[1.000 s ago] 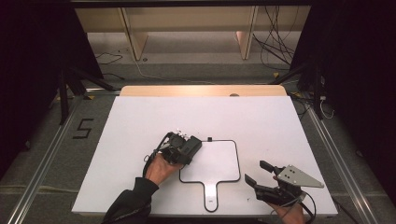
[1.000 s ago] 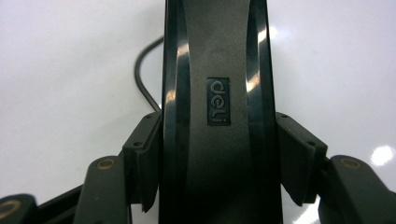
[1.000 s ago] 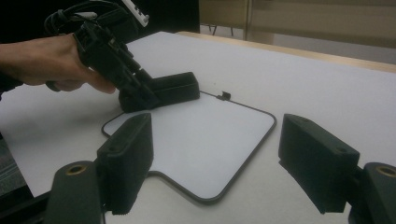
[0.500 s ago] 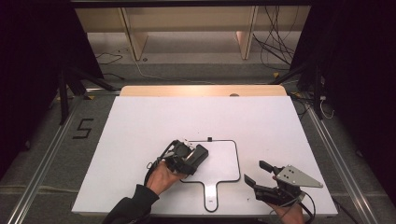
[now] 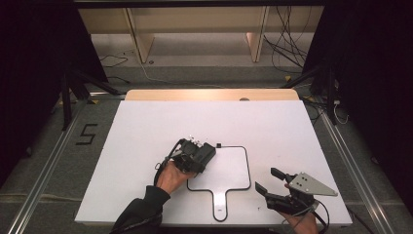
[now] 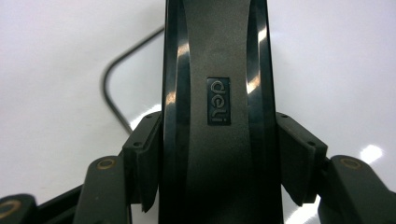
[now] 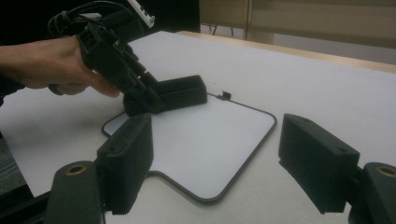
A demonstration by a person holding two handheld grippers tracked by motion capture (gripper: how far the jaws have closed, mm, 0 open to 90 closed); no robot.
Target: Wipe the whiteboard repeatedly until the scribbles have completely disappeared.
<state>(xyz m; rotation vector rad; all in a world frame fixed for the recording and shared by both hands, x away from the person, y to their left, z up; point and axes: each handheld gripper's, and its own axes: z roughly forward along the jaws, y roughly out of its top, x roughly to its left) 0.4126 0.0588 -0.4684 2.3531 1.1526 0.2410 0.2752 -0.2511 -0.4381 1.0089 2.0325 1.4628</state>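
Note:
A small white board with a black rim and a short handle lies flat on the table, near its front edge. My left gripper is shut on a black block-shaped eraser marked "deli". It holds the eraser low over the board's near-left corner. In the right gripper view the eraser looks to be resting on the board. The left gripper's pads press on both its sides. My right gripper is open and holds nothing, to the right of the board's handle, with its fingers wide apart.
The white table has a wooden strip along its far edge. A small black clip sits on the board's far rim. On the floor at left is a "5" mark; shelves and cables lie beyond the table.
My left gripper has carried the eraser a little to the right, onto the board's corner. The right gripper has stayed in place.

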